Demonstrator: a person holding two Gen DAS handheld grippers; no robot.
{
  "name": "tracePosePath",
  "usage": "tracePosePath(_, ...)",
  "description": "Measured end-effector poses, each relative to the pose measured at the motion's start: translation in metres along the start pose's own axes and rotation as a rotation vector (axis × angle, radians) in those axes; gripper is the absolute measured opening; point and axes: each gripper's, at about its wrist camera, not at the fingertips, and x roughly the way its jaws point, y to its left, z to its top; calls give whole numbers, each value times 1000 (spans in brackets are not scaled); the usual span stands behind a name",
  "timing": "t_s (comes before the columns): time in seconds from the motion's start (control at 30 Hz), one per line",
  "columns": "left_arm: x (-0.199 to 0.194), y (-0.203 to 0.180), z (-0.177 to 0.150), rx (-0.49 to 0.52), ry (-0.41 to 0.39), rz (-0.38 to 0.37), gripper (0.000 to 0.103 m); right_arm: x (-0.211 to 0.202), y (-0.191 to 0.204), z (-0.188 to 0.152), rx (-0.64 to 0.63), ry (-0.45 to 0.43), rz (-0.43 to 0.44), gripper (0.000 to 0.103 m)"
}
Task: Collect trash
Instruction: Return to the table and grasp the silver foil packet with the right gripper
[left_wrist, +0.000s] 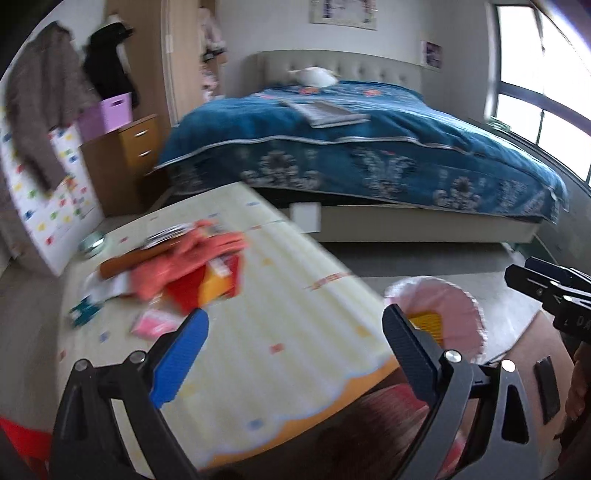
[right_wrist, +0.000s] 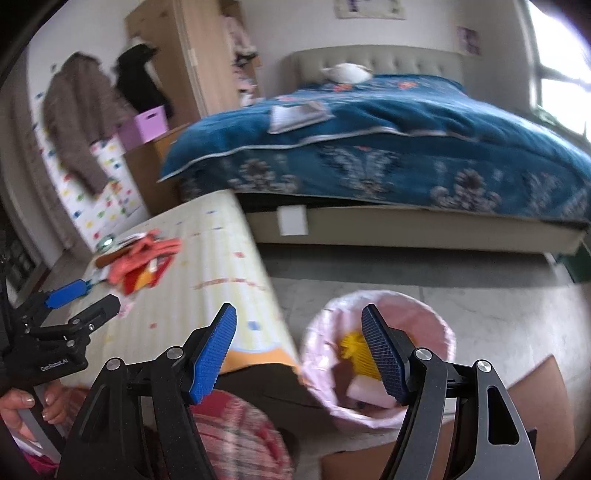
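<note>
A pile of trash (left_wrist: 184, 266) lies on the pale yellow play mat (left_wrist: 280, 332): orange and red wrappers, a brown piece, a pink packet (left_wrist: 153, 323). It also shows in the right wrist view (right_wrist: 142, 260). A bin with a pink liner (right_wrist: 436, 325) stands on the floor right of the mat, with yellow and white trash (right_wrist: 354, 350) inside. My left gripper (left_wrist: 295, 350) is open and empty above the mat, short of the pile. My right gripper (right_wrist: 299, 350) is open and empty, over the mat's edge beside the bin.
A bed with a blue quilt (left_wrist: 369, 147) fills the back. A wooden drawer unit (left_wrist: 133, 155) with a purple box (left_wrist: 110, 110) stands at the left, with hanging clothes beside it. A brown cardboard sheet (right_wrist: 535, 406) lies by the bin. A person's red plaid clothing (right_wrist: 236, 435) is below.
</note>
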Motion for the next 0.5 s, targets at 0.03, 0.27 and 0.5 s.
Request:
tracePosePath(0.03,-3,9,-2,-12,1,15,92,1,8,1,-13,3,9,70)
tracePosePath(0.27,-31,96,-19,-151,-7,181,93,23,83,14,-145,18,110,68)
tracePosePath(0.5,-41,160,-24,-246,-6,300,93,46,153,30,-266,15,204,66)
